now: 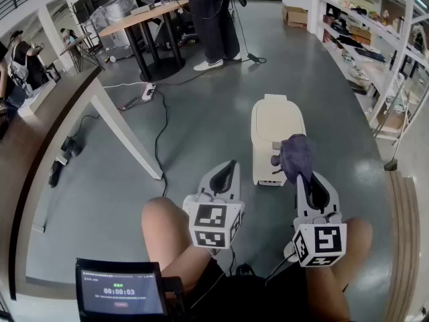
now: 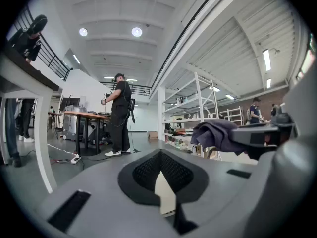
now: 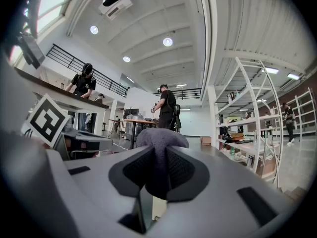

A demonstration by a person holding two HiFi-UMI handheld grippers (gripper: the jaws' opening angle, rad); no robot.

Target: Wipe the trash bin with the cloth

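Observation:
A cream trash bin (image 1: pixel 276 129) with its lid down stands on the grey floor just ahead of my knees. My right gripper (image 1: pixel 303 174) hovers over the bin's near right corner, shut on a purple cloth (image 1: pixel 296 155) that bunches above its tips. In the right gripper view the cloth (image 3: pixel 159 145) is pinched between the jaws. My left gripper (image 1: pixel 230 166) hangs to the left of the bin, shut and holding nothing. In the left gripper view its jaws (image 2: pixel 161 157) meet, with a sliver of the bin (image 2: pixel 166 195) below and the cloth (image 2: pixel 216 134) at the right.
A white table leg (image 1: pixel 127 138) slants down at the left, with a power strip (image 1: pixel 148 91) and cables beyond it. A person (image 1: pixel 213 20) stands by a round table (image 1: pixel 144 15) at the back. Shelving (image 1: pixel 375 52) lines the right side. A timer screen (image 1: pixel 120 292) sits by my knee.

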